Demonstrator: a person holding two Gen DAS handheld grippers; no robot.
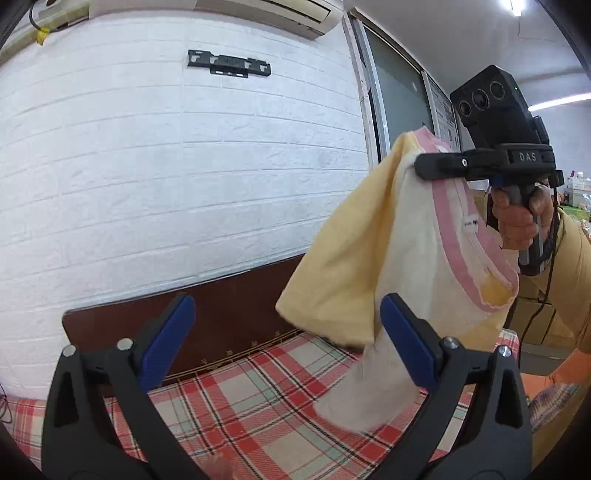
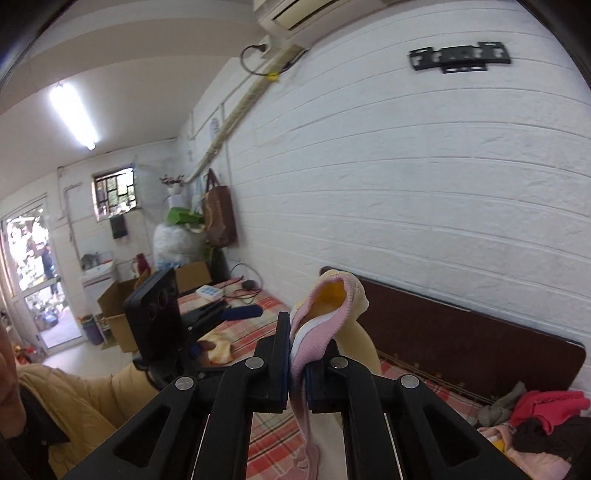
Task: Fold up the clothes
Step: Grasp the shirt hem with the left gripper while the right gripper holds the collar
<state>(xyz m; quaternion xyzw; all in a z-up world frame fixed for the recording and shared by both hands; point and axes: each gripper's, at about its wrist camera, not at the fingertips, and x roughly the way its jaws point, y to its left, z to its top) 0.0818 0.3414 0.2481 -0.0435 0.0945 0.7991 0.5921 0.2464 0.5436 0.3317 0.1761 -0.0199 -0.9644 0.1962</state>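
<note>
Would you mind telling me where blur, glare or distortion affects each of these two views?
Left wrist view: fisheye bows the brick wall; the shirt blurs at its lower hem. Right wrist view: the ceiling tube light and doorway blow out; the wall bracket smears slightly.

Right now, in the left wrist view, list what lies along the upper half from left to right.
Yellow-tagged cable → black wall bracket → window → yellow shirt with pink collar → right gripper, shut on the collar → hand holding it.
</note>
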